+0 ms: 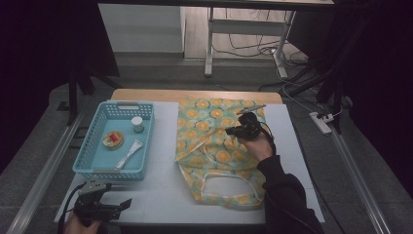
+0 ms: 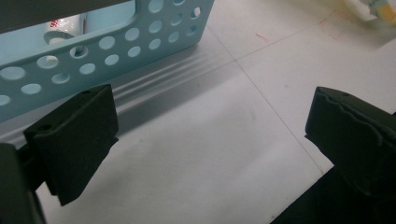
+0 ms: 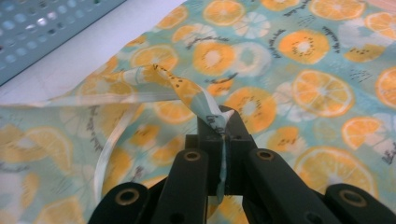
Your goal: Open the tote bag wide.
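The fruit-print cloth bag (image 1: 219, 146) lies lengthwise away from the person, handles nearest them, a fold clamped between the right gripper (image 3: 223, 133) pads; left gripper (image 2: 210, 140) jaws wide apart.

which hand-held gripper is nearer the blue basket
Left. The left hand-held gripper sits open just below the blue basket's near wall. The right hand-held gripper is off to the basket's right, shut on a fold of the fruit-print bag.
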The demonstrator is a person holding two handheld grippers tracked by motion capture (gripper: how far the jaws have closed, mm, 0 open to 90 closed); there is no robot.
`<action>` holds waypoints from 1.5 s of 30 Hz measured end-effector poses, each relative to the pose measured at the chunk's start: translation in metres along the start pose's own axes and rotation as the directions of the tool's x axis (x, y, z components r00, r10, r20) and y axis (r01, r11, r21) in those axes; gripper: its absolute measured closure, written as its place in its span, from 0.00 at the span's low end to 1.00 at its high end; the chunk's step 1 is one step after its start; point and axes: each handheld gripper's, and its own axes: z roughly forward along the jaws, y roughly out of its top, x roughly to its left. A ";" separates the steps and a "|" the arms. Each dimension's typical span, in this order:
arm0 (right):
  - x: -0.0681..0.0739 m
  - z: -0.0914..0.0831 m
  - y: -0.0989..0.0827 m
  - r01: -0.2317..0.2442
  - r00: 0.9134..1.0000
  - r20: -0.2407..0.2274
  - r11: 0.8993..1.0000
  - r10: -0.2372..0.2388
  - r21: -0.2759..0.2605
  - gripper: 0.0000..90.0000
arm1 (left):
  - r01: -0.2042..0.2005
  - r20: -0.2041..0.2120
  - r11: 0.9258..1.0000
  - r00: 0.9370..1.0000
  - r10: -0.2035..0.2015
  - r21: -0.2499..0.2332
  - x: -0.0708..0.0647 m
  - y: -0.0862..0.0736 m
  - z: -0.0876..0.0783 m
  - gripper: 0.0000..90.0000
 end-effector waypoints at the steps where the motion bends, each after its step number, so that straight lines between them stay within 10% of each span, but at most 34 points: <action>1: -0.002 0.002 0.001 -0.003 1.000 0.001 1.000 0.003 -0.001 0.99 | 0.000 0.000 1.000 1.000 0.000 0.000 0.000 0.000 0.000 0.03; 18: -0.022 0.051 -0.015 -0.019 0.998 0.069 0.995 0.013 0.096 0.88 | 0.000 0.003 1.000 1.000 0.000 0.006 0.000 0.000 0.000 0.04; 30: -0.004 0.014 -0.007 -0.005 0.997 0.075 1.000 0.005 0.008 0.37 | -0.001 0.001 1.000 1.000 0.001 0.007 0.000 0.000 0.001 0.04; 45: 0.046 -0.006 -0.026 0.104 0.995 -0.009 0.992 -0.103 0.077 0.01 | -0.003 -0.001 1.000 1.000 0.003 0.009 0.000 0.000 0.001 0.04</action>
